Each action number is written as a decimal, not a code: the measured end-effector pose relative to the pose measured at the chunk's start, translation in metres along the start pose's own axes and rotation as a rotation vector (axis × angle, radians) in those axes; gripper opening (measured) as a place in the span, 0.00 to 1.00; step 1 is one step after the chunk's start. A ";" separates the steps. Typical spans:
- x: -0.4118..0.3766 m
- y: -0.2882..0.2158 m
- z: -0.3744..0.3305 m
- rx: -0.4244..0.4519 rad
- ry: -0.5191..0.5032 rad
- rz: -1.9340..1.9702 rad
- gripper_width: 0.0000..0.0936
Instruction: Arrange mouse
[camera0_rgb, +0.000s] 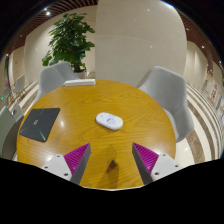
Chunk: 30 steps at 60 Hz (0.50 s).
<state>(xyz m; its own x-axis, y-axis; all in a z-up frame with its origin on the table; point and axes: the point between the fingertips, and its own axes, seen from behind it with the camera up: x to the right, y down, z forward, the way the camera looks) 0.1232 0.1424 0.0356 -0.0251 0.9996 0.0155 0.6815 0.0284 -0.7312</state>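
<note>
A white mouse (109, 121) lies on the round wooden table (130, 100), a little beyond my fingers and roughly centred between their lines. My gripper (112, 160) is open and empty, held above the table's near part. Its two fingers (76, 158) with magenta pads stand wide apart, with only bare tabletop between them.
A dark laptop or tablet (40, 123) lies on the table beyond the left finger. A white flat object (80, 82) lies at the far rim. Grey chairs (165, 88) stand around the table, and a potted plant (70, 40) stands behind.
</note>
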 end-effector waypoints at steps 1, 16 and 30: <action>0.000 -0.002 0.005 0.000 -0.003 0.000 0.93; 0.013 -0.027 0.075 -0.010 -0.013 -0.037 0.93; 0.019 -0.042 0.129 -0.032 0.000 -0.002 0.93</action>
<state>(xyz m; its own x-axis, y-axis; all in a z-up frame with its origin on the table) -0.0004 0.1591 -0.0215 -0.0267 0.9995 0.0167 0.7046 0.0307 -0.7090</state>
